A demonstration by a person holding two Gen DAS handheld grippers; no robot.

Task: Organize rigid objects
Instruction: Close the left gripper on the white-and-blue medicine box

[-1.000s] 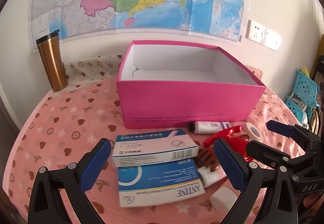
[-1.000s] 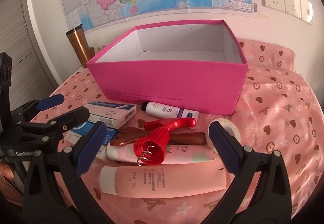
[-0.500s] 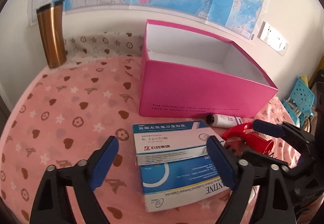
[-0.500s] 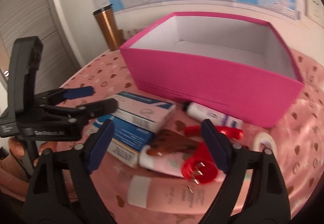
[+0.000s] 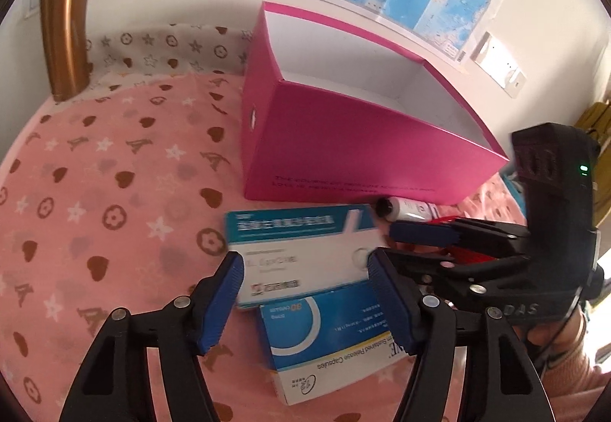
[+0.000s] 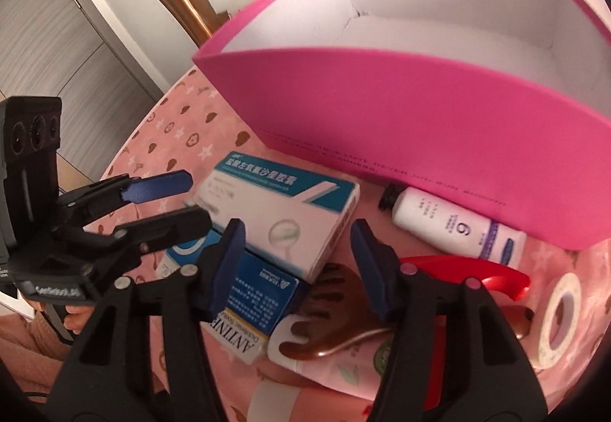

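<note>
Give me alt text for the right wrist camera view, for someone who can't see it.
The right gripper, jaws partly closed and holding nothing, hangs over a white and teal medicine box stacked on a blue box. Behind stands an empty pink box; a white bottle, brown comb and tape roll lie nearby. The left gripper enters at left.

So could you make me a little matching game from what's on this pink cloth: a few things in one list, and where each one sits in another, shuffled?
Things:
1. copper-coloured metal travel mug
2. small white plastic bottle with a black cap
3. white-and-teal cardboard medicine box
4. white roll of tape

Places:
A. lying on top of the blue medicine box
B. standing near the wall, apart from the pile
C. lying along the front wall of the open pink cardboard box
D. at the right end of the pile, beside the red plastic handle

Pairs: 1-B, 2-C, 3-A, 4-D
</note>
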